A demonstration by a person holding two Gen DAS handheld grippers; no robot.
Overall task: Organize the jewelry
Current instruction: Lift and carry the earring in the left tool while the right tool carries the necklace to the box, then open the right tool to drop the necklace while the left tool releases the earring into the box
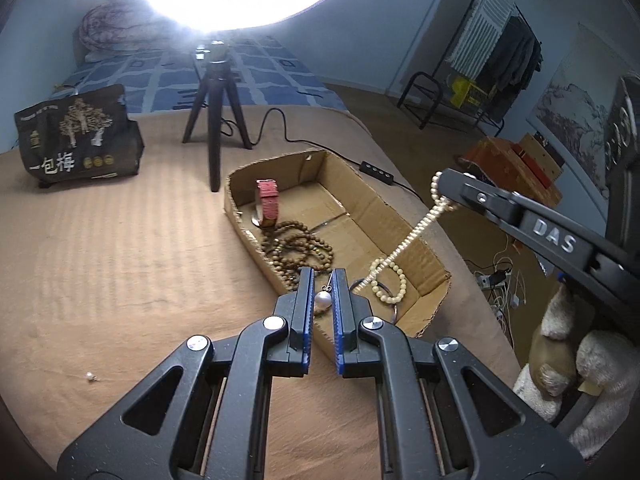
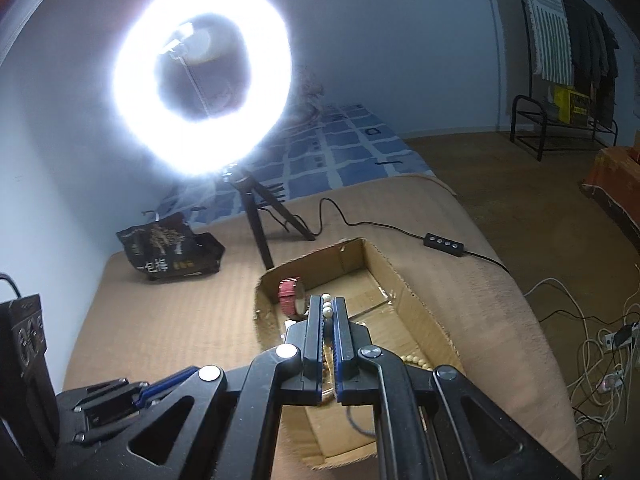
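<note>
Cream pearl bead necklace hangs from the right gripper, whose narrowly parted fingers clamp its beads, down into the shallow brown cardboard box on the tan ribbed bedcover. A bright ring light glares out the wall behind. The left gripper, jaws slightly apart, pinches a small silver-white pearl pendant over the box's near edge.

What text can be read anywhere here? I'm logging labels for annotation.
"DAS": raised letters on the right gripper arm, seen from the left wrist view.
"一包梅": large pale characters on the dark printed snack bag.
Smaller print and round badges on that bag: too small to read.
Yellow box under the clothes rack: print too blurred to read.
</note>
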